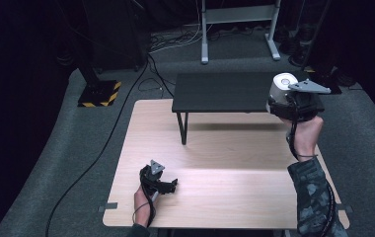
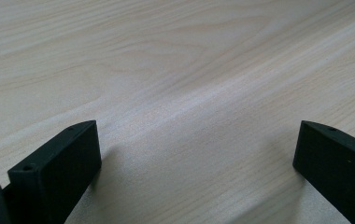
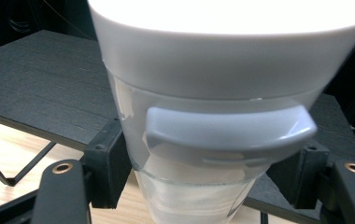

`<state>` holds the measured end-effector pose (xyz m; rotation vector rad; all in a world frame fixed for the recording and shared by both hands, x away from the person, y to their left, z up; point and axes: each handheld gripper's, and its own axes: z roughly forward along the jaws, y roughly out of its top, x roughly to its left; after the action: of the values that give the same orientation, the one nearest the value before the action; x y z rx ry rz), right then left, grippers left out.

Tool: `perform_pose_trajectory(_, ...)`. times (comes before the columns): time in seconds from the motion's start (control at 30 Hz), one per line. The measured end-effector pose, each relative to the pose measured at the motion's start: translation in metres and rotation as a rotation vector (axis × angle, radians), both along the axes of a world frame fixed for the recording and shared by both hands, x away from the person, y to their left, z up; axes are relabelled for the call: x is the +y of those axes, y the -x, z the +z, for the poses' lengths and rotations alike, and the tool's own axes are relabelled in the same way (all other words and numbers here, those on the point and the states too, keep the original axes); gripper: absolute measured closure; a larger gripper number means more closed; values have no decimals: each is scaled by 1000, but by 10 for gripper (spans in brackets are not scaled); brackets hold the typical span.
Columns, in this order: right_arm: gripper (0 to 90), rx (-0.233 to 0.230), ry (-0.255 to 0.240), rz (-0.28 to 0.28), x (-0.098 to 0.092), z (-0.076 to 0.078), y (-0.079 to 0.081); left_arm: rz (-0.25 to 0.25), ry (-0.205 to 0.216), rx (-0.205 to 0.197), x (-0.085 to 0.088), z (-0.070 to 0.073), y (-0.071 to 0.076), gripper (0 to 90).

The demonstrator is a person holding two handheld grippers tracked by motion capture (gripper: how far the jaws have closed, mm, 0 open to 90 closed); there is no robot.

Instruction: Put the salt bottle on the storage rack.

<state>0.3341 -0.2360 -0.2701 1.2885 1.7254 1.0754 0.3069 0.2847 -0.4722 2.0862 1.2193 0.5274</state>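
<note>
A clear container (image 1: pixel 281 87) with a white lid and a grey tab on its side hangs over the right end of the black shelf (image 1: pixel 225 91). My right gripper (image 1: pixel 288 104) is shut on it. In the right gripper view the container (image 3: pixel 213 70) stands upright between the black jaws of the right gripper (image 3: pixel 203 179), which press on its clear lower body, with the shelf (image 3: pixel 40 88) behind it. My left gripper (image 1: pixel 169 186) rests low on the wooden table (image 1: pixel 225 163) near the front left. Seen in its own view, the left gripper (image 2: pixel 194 158) is open, with only bare wood (image 2: pixel 166 70) between the jaws.
The black shelf stands on thin legs at the table's far edge. On the grey floor to the left sits a stand base with yellow-black stripes (image 1: pixel 99 93), and cables (image 1: pixel 101 148) trail from it. Metal frame legs (image 1: pixel 204 29) rise behind.
</note>
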Motion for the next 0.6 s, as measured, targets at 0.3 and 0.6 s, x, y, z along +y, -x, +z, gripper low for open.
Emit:
perform_pose_trajectory(0.3,293,28,-12,32,9,1,-19,-1,0,0,0,0,0,5)
perform_pose_trajectory(0.6,293,51,-7,74,27,5,-40,-2,0,0,0,0,0,4)
